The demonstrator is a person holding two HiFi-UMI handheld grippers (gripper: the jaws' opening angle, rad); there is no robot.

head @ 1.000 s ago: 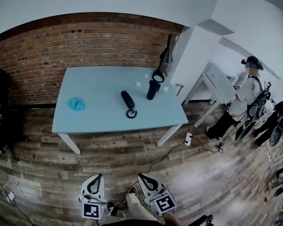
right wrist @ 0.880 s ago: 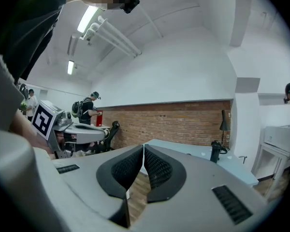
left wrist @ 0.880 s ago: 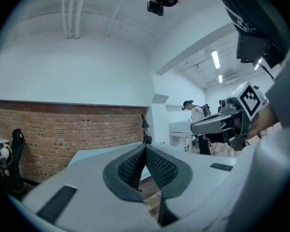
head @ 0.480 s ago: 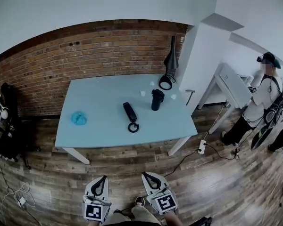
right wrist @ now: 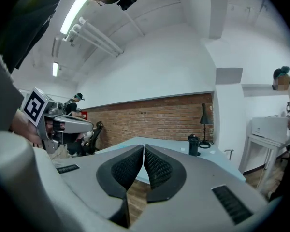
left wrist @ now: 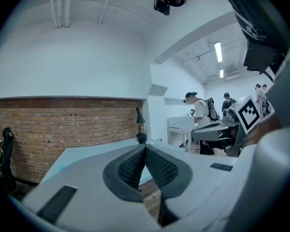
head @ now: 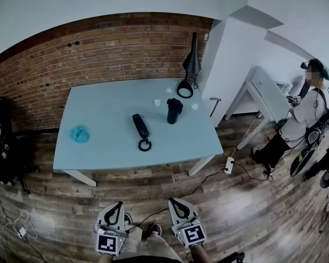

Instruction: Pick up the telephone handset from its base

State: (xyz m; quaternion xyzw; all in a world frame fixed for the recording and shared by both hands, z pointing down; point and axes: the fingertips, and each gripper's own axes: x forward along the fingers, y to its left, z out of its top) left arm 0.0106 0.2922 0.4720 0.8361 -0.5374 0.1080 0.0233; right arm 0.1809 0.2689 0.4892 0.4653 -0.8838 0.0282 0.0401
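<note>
None of the pick-up is done as things lie. The telephone handset (head: pixel 137 125) rests flat near the middle of the pale blue surface (head: pixel 98 152), a dark slim bar with a cord ring (head: pixel 145 144) curled at its near end. From this far off I cannot tell whether a separate base sits under it. Near it, toward the far right, stands a black mug (head: pixel 174 110), and behind that a black lamp (head: pixel 190 70) against the brick wall (head: pixel 71 59). A blue cloth (head: pixel 79 133) lies well apart on the left side of the surface.

The left tongs (head: pixel 117 205) and the right tongs (head: pixel 172 202) show low at the bottom of the head view, over the wooden floor (head: pixel 236 201) and well short of the surface's near edge. The left pair has its ribbed pads pressed together with nothing between them, and the right pair is likewise closed on nothing. Both point roughly level toward the surface.

So all of it is left, by my reading: come up to the surface, part one pair of tongs, set the pads either side of the handset's narrow body, close, and lift it clear. The cord ring and the mug close by look like the things to mind during the reach. Another person (head: pixel 304 108) stands off to the right by a white desk (head: pixel 266 89), apart from the work
</note>
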